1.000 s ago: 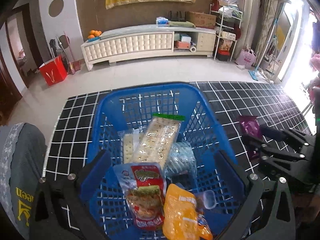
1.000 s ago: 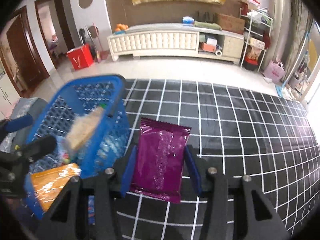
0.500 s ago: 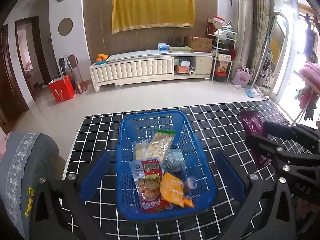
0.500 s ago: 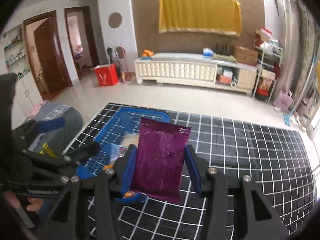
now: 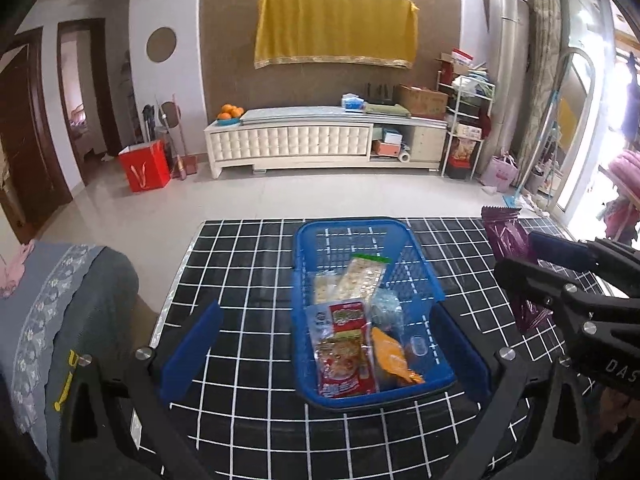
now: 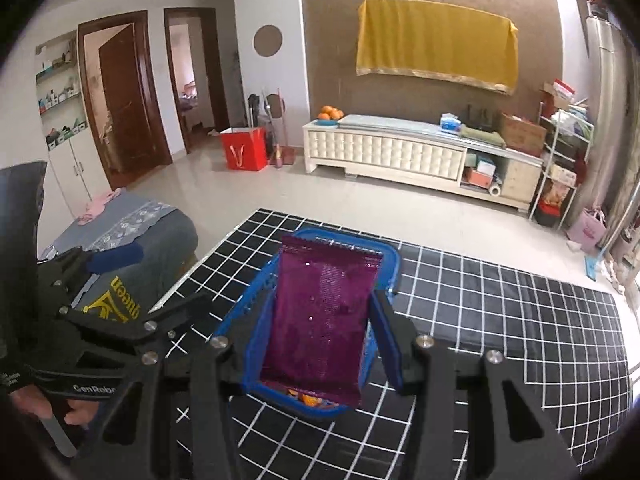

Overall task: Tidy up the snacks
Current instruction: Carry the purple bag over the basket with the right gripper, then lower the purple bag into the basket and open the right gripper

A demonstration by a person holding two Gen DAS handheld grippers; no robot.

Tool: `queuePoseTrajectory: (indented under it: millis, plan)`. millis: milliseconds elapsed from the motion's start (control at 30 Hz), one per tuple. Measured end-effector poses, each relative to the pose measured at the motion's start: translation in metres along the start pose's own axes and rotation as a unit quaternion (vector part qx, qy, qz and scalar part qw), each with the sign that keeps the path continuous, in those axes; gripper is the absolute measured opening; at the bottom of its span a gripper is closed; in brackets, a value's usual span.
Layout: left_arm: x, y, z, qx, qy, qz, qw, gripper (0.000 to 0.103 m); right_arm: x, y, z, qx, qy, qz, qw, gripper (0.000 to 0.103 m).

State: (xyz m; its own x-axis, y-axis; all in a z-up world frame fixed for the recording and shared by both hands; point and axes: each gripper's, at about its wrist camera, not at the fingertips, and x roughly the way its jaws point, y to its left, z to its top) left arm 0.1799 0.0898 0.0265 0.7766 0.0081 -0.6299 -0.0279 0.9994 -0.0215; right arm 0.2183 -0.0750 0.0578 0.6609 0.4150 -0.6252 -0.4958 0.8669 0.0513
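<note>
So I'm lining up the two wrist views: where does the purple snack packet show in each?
Left wrist: purple snack packet at the right edge, held by the right gripper, right of the blue basket.
Right wrist: the packet fills the centre, clamped between the jaws, in front of the basket.
Shared landmark: the yellow cloth on the back wall.

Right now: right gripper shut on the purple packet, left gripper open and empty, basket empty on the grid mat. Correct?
One error: the basket is not empty. The left wrist view shows several snack packs inside, including a red pack and an orange pack. The rest holds: right gripper shut on the purple packet, left gripper open and empty, basket on the grid mat.
</note>
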Motion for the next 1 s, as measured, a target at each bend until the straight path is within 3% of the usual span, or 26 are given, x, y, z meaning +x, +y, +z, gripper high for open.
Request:
queuePoseTrajectory:
  millis: [400, 667, 900, 1000]
  plan:
    - [0.055, 0.036, -0.006, -0.034, 0.034, 0.014, 0.9988, 0.103, 0.061, -0.003, -0.005, 0.013, 0.062, 0.009, 0.998, 0.053]
    - [0.099, 0.035, -0.016, -0.025, 0.059, 0.020, 0.9977, 0.103, 0.112, -0.013, -0.015, 0.011, 0.108, 0.000, 0.994, 0.054]
    - [0.113, 0.033, -0.019, -0.018, 0.062, 0.016, 0.9978, 0.103, 0.129, -0.012, -0.018, -0.007, 0.115, -0.014, 0.993, 0.055]
    - [0.117, 0.033, -0.020, -0.018, 0.065, 0.022, 0.9975, 0.103, 0.128, -0.010, -0.020, -0.021, 0.108, -0.031, 0.993, 0.078]
